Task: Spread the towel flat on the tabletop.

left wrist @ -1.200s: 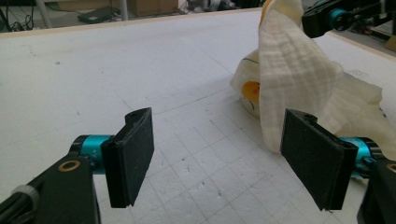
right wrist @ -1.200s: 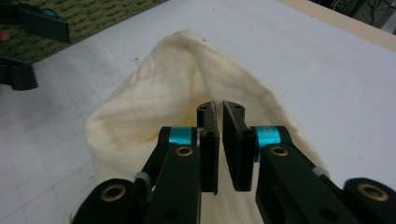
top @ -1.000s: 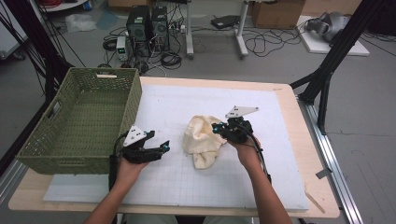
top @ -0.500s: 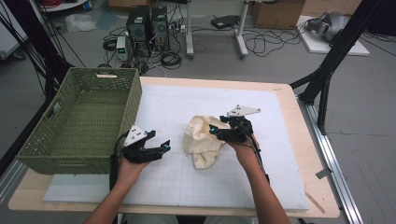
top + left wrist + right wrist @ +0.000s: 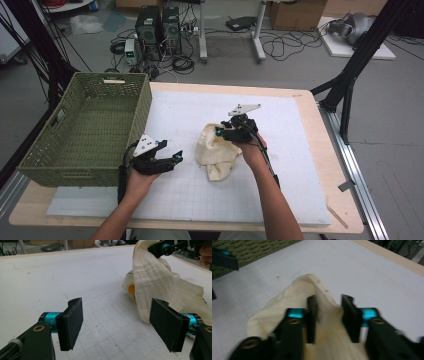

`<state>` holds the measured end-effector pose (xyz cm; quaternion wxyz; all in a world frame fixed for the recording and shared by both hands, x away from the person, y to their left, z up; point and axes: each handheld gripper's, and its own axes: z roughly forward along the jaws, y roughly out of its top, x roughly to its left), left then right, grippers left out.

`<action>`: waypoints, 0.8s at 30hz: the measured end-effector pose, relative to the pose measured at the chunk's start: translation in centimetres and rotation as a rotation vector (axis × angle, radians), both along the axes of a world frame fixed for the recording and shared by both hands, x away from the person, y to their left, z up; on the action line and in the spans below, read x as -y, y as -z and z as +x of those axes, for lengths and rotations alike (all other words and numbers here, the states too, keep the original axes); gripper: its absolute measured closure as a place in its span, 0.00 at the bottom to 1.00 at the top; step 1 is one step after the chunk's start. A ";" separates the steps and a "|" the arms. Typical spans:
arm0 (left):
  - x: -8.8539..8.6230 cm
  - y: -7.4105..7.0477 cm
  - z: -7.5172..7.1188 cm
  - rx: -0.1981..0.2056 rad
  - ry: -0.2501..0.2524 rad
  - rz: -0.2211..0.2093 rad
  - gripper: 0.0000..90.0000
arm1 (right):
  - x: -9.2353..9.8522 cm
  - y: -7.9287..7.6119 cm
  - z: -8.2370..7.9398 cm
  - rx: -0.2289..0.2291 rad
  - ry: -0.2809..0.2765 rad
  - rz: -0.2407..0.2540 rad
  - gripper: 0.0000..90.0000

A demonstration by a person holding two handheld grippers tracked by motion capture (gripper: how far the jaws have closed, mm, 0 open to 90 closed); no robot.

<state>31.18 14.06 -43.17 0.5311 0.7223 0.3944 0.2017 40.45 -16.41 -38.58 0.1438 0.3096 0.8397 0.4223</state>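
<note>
Right gripper (image 5: 223,131), jaws just closing on a raised fold of the cream crumpled muslin cloth (image 5: 216,152) mid-mat, while the left gripper (image 5: 172,159) waits wide and empty: a shallow pinch could slip as it lifts.

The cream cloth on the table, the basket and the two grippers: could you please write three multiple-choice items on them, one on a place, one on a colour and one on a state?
1. Where does the basket stand?
A. at the table's left edge
B. at the table's right edge
C. on the floor

2. What colour is the cloth?
A. dark blue
B. cream
C. red

3. How do the left gripper jaws stand?
A. clamped on the cloth
C. gripping the basket rim
B. wide apart with nothing between them

Key: 1 A, the high view shows it left of the white mat. 2 B, it looks cream in all views. 3 B, the left gripper view shows bare mat between the pads.
</note>
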 end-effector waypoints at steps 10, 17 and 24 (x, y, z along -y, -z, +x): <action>-0.1 -0.1 -0.1 0.000 -0.005 0.001 0.31 | 1.7 -1.3 -2.2 0.056 -0.006 0.041 0.92; -0.2 -0.1 -0.1 0.001 -0.007 -0.003 0.31 | 5.2 -1.2 -6.1 0.090 -0.029 0.038 0.92; 0.0 -0.1 -0.1 0.000 -0.007 -0.005 0.31 | 8.9 0.1 -9.6 0.074 0.007 0.063 0.93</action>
